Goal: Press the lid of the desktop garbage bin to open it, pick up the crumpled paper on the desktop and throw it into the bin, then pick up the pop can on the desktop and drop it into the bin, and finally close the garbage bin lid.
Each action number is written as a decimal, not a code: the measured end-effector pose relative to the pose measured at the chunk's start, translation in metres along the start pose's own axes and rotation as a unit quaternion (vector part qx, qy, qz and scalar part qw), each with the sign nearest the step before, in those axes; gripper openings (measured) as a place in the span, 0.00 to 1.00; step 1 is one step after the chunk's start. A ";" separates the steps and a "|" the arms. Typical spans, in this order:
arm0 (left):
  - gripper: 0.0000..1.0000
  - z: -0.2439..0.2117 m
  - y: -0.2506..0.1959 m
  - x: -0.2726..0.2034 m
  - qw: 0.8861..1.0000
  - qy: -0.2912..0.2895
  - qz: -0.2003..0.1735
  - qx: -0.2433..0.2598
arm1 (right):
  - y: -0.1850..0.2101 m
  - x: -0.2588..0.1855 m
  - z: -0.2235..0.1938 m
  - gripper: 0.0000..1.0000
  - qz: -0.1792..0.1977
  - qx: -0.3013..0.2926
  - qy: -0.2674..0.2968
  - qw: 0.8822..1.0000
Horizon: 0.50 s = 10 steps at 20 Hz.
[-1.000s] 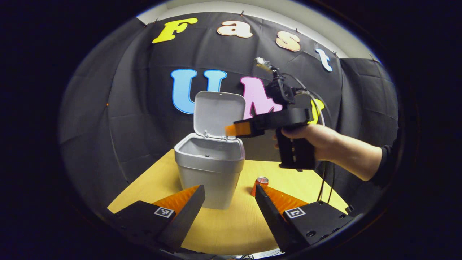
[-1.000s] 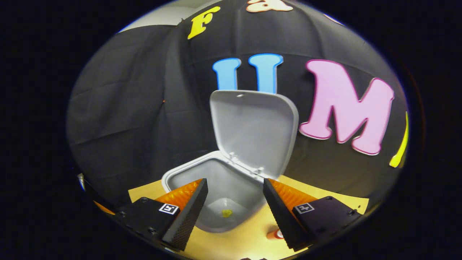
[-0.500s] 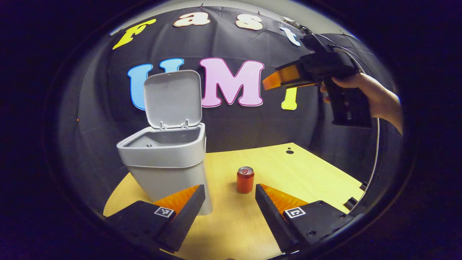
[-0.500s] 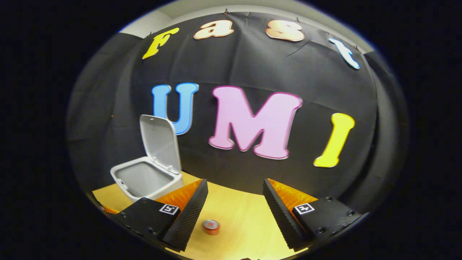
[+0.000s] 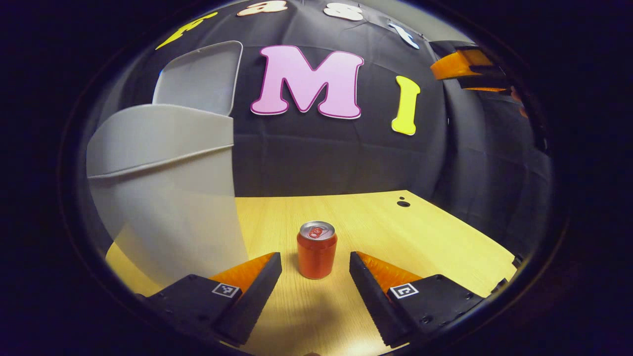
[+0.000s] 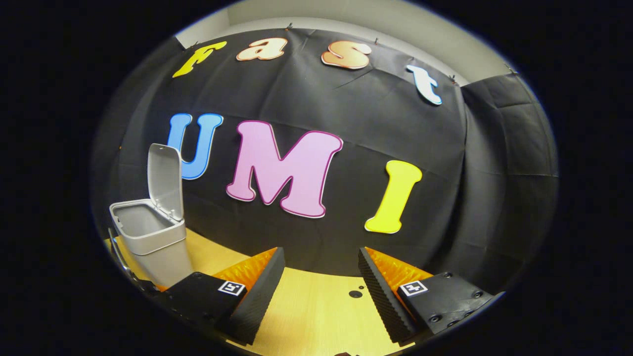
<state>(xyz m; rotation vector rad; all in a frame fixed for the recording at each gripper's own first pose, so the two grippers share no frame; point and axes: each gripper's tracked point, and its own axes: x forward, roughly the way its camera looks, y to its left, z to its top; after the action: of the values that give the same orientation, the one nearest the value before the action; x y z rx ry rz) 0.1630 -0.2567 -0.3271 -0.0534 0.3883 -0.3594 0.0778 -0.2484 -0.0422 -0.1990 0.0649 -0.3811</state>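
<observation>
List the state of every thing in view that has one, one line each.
Garbage bin: upright on the desktop.
Bin lid: open, standing up.
Pop can: upright on the desktop, ahead of the fingers, untouched.
Left gripper: open, empty.
Right gripper: open, empty.

Each gripper, left gripper (image 5: 315, 264) and right gripper (image 6: 321, 274), has black wedge-shaped bodies with ribbed inner faces, small square markers and screws.
</observation>
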 end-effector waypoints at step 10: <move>0.94 -0.026 -0.002 0.082 1.000 0.018 -0.001 0.000 | -0.018 0.011 -0.064 0.97 -0.011 0.016 0.040 0.999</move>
<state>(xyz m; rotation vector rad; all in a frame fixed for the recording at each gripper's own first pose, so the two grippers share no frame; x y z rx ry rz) 0.2233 -0.2866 -0.3810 -0.0467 0.4238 -0.3623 0.0747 -0.2803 -0.1011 -0.1522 0.1352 -0.4120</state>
